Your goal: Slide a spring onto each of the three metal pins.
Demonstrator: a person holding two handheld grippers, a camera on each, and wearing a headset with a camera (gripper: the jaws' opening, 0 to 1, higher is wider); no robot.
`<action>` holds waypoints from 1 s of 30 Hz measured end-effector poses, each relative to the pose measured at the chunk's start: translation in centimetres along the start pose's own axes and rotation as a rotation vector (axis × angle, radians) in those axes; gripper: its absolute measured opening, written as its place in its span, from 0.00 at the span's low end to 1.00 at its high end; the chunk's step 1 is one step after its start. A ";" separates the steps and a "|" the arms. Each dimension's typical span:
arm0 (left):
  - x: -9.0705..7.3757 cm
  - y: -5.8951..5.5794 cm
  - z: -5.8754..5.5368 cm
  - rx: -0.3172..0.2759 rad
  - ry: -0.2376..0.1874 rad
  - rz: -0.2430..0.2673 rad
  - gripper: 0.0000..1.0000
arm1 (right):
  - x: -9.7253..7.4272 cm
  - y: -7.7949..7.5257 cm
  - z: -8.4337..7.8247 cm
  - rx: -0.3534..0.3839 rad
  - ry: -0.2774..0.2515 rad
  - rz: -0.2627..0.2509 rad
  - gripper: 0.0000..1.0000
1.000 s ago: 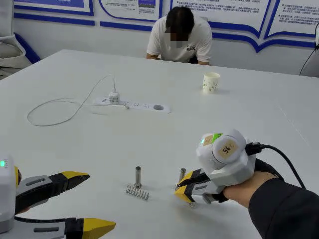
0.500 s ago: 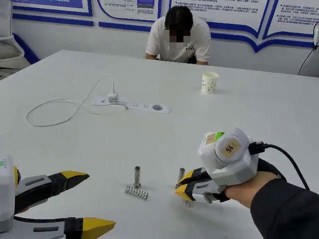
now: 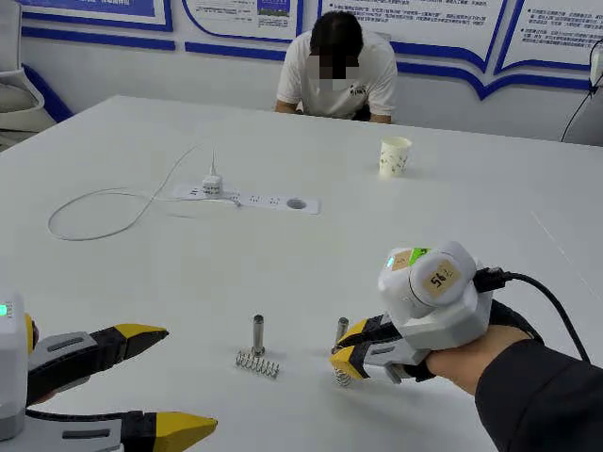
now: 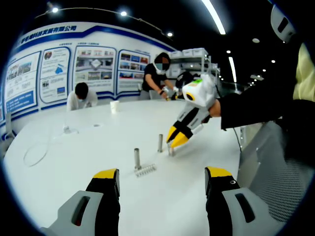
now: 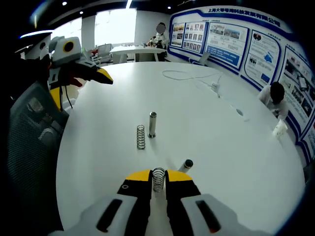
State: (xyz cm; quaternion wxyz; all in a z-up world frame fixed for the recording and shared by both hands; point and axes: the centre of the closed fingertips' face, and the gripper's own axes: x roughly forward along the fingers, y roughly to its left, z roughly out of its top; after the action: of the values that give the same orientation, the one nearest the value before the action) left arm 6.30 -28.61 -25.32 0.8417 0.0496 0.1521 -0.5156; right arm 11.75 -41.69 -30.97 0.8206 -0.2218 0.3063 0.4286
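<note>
On the near side of the white table (image 3: 424, 235), the right gripper (image 3: 344, 363) pinches an upright spring (image 5: 158, 179) between its yellow tips, just beside a metal pin (image 5: 186, 165). To that pin's left stands a second pin (image 3: 258, 334) with a loose spring (image 3: 258, 363) lying at its foot, and the left gripper (image 4: 162, 173) hovers nearer the person, jaws spread wide, well apart from both. Farther back lie a power strip (image 3: 247, 199), its white cable (image 3: 113, 202) and a paper cup (image 3: 394, 156), with a seated person (image 3: 339, 71) at the far edge.
</note>
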 end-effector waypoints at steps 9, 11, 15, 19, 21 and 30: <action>0.0 0.0 0.0 0.001 0.000 0.000 0.72 | -0.3 0.1 0.5 0.005 -0.019 -0.004 0.12; 0.0 0.0 0.0 0.001 0.000 0.000 0.72 | -0.4 0.1 0.6 0.008 -0.025 -0.004 0.12; 0.0 0.0 0.0 0.000 -0.001 0.002 0.72 | -0.7 0.3 1.0 0.008 -0.036 -0.005 0.12; 0.0 -0.1 0.1 0.001 0.000 0.001 0.72 | -1.1 0.4 1.4 0.004 -0.048 -0.007 0.12; 0.0 -0.1 0.0 0.001 0.000 0.002 0.72 | -1.3 0.5 1.6 0.004 -0.055 -0.009 0.12; 0.0 -0.1 0.0 0.001 0.002 -0.002 0.72 | -2.4 0.5 2.5 0.012 -0.091 -0.015 0.12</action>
State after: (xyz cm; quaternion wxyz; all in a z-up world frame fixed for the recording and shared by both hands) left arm 6.21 -28.67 -25.29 0.8412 0.0502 0.1525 -0.5163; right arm 11.03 -41.18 -27.61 0.8381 -0.1996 0.2695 0.4303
